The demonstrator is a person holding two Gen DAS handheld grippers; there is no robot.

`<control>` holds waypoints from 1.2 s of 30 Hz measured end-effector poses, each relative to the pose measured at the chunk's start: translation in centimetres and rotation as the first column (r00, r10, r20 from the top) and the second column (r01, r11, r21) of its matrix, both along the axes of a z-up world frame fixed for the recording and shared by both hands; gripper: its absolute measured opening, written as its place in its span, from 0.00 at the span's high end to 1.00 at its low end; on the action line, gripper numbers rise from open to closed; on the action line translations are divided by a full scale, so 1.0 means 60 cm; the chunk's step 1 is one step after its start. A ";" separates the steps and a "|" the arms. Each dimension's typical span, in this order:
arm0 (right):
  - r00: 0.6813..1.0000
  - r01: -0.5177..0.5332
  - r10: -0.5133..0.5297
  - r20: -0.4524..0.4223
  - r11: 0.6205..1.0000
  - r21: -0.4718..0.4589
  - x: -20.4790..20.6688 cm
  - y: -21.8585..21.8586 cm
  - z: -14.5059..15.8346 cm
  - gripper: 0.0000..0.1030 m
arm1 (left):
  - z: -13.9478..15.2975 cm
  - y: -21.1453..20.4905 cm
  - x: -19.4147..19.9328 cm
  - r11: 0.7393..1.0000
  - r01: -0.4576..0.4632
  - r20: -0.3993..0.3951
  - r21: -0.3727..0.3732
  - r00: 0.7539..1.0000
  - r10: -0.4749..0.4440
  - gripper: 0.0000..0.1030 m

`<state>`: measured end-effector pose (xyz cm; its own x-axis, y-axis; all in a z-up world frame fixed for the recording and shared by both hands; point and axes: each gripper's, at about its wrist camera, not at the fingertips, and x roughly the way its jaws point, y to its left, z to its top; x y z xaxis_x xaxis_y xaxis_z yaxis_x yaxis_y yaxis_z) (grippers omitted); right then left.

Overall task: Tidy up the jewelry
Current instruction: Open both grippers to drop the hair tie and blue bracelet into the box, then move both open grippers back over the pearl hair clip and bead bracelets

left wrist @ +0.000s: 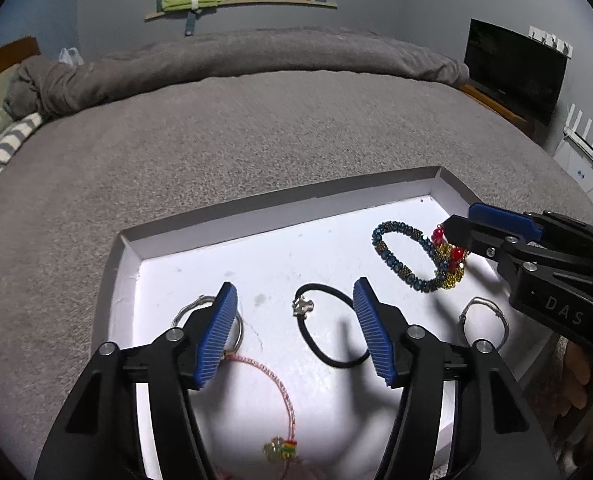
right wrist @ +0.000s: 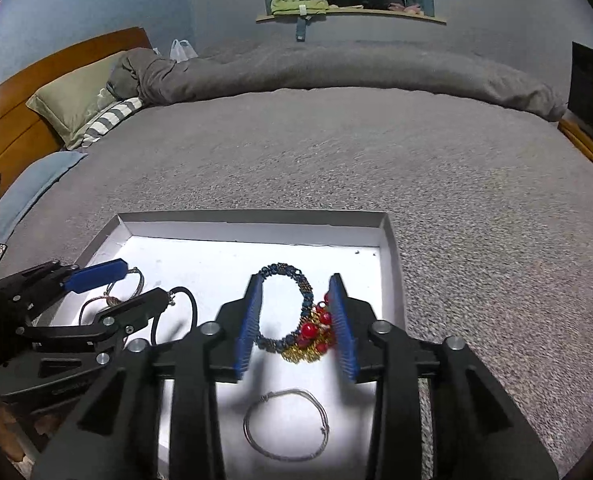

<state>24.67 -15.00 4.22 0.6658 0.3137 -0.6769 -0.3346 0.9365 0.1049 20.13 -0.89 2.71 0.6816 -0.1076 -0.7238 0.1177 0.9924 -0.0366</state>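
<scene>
Grey carpet-like bedding spread beneath a shallow white tray, with a rumpled grey duvet at twelve o'clock and a wooden headboard toward ten in the right wrist view.

Inside the tray lay the jewelry. A blue beaded bracelet tangled with a red and gold beaded piece sat toward the tray's right side. A thin silver bangle lay at six o'clock from that tangle. A black hair tie with a small metal charm lay mid-tray, a silver ring bangle at nine o'clock from it, and a pink cord bracelet with a green charm at seven.

The right gripper stood partly open, its jaws bracketing the blue and red-gold tangle, one on each side, the right pad at or just beside the red beads; it held nothing firmly yet. The step in hand looked like picking up that tangle, so the next move likely called for closing squarely on the beads without snagging one strand only.

The left gripper stood wide open and empty, jaws on either side of the hair tie, whose right loop ran behind the right finger.
</scene>
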 end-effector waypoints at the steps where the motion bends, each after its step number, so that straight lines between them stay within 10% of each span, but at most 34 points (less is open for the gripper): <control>1: 1.000 0.005 -0.004 0.006 1.000 -0.005 -0.006 -0.001 0.002 0.64 | 0.004 -0.001 -0.007 1.000 -0.003 0.008 0.001 1.000 0.003 0.38; 27: 0.991 0.078 -0.079 0.108 0.997 0.017 -0.145 -0.049 0.025 0.09 | 0.038 0.038 -0.164 0.997 -0.071 0.150 0.011 0.986 0.069 0.16; 36: 0.975 0.117 -0.123 0.185 0.992 0.044 -0.189 -0.075 0.035 0.05 | 0.034 0.051 -0.204 0.998 -0.059 0.170 -0.005 0.984 0.059 0.13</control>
